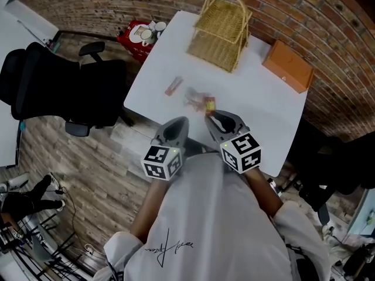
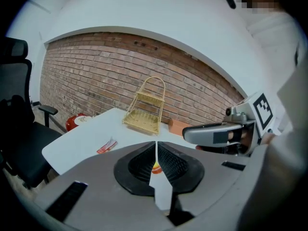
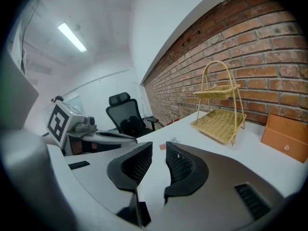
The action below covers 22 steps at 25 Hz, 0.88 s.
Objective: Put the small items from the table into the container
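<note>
Left gripper (image 1: pixel 177 122) clenched, empty; right gripper (image 1: pixel 211 115) slightly parted, empty, just short of sweets (image 1: pixel 200 101) toward table's (image 1: pixel 266 107) near edge.

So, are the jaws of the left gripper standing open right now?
No, in its own view the left gripper has its jaws closed together, with nothing held.

- Wicker basket (image 1: pixel 221 31): pale yellow, two open tiers under an arched handle, standing upright on the white table (image 1: pixel 263 98), upper middle of the head view.
- Pink-red packet (image 1: pixel 173 86): slim, lying flat and slantwise, left of centre, well apart from the basket.
- Crinkled wrappers (image 1: pixel 193 97): a small loose cluster at centre, just right of the packet.
- Yellow-and-red piece (image 1: pixel 209 104): small, at the cluster's lower right edge.
</note>
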Each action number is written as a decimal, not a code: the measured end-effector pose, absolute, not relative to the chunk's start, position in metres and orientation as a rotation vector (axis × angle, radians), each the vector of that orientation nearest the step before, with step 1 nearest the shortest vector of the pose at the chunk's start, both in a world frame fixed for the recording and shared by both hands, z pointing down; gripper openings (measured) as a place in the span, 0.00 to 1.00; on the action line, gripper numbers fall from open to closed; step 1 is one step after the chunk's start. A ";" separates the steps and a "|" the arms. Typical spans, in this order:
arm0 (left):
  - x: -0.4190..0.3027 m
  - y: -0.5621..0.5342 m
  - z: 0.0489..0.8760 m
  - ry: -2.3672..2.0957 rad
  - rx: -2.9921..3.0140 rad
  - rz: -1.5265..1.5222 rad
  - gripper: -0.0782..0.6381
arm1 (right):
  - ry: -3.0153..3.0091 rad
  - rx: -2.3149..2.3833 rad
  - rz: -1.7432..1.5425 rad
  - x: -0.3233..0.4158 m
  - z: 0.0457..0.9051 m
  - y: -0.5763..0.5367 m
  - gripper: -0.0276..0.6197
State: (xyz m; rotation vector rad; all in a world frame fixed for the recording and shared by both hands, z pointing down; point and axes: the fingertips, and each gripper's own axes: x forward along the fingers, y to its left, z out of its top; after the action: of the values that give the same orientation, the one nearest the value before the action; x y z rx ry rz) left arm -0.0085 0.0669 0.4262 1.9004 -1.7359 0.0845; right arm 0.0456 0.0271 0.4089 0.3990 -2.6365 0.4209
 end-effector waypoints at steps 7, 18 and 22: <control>-0.009 0.055 0.437 -1.721 1.883 0.125 0.12 | -2.522 0.273 0.230 0.020 0.447 0.016 0.21; -0.028 0.053 0.454 -1.778 1.725 0.108 0.12 | -2.370 0.126 0.117 -0.017 0.504 0.004 0.21; -0.027 0.053 0.459 -1.760 1.706 0.108 0.12 | -2.324 0.090 0.105 -0.023 0.522 0.003 0.21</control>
State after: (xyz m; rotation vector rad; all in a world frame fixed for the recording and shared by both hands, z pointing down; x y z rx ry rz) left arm -0.0271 0.0528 0.4594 1.7056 -1.7604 0.1081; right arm -0.0225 0.0027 0.5225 0.0900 -2.3245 0.1049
